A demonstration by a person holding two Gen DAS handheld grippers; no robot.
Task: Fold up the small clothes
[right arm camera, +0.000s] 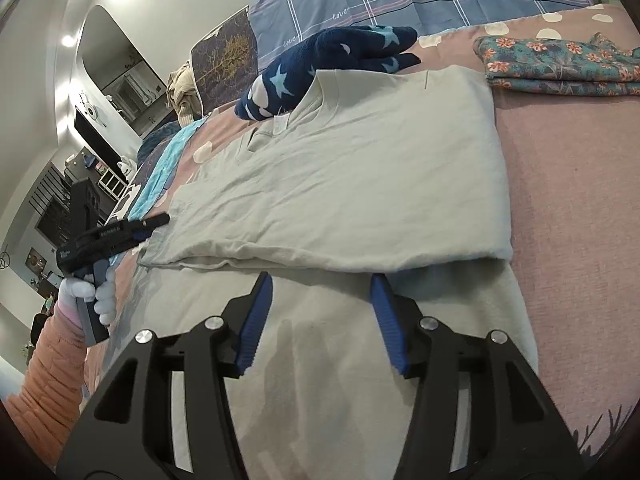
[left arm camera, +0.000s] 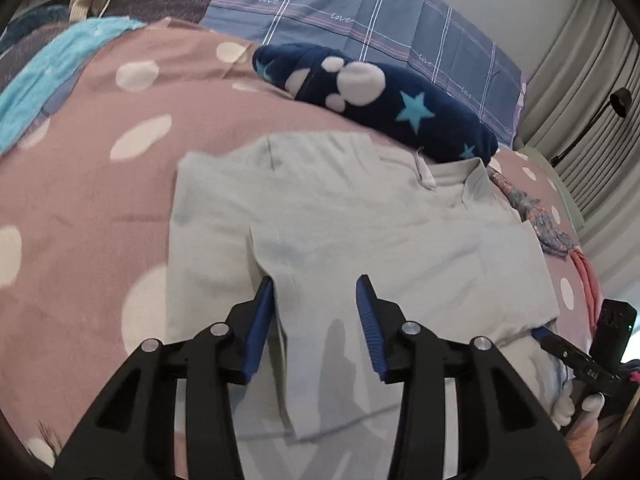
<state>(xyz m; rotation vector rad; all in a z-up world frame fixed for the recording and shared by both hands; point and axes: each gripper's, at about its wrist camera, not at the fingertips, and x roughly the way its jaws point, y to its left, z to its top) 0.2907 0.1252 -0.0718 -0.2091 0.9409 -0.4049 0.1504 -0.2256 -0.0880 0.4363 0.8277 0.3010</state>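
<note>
**Both claws spread over a part-folded shirt on the bed**

The pale grey shirt (left arm camera: 360, 216) lies on the bed's pink dotted cover (left arm camera: 80, 184), its sides folded in and its collar toward the pillows. A folded upper layer ends in an edge across the middle, with a single layer below it nearer the camera.

The left claw (left arm camera: 316, 300) is released, its blue pads spread apart over the shirt's lower part, gripping nothing. The right claw (right arm camera: 322, 298) is likewise released, its pads apart just below the fold edge, over the single layer.

A navy star-print fleece (left arm camera: 380, 100) lies beside the collar. A folded floral cloth (right arm camera: 560, 66) sits well to the shirt's right. A checked blue pillow (left arm camera: 360, 12) lies beyond.
</note>
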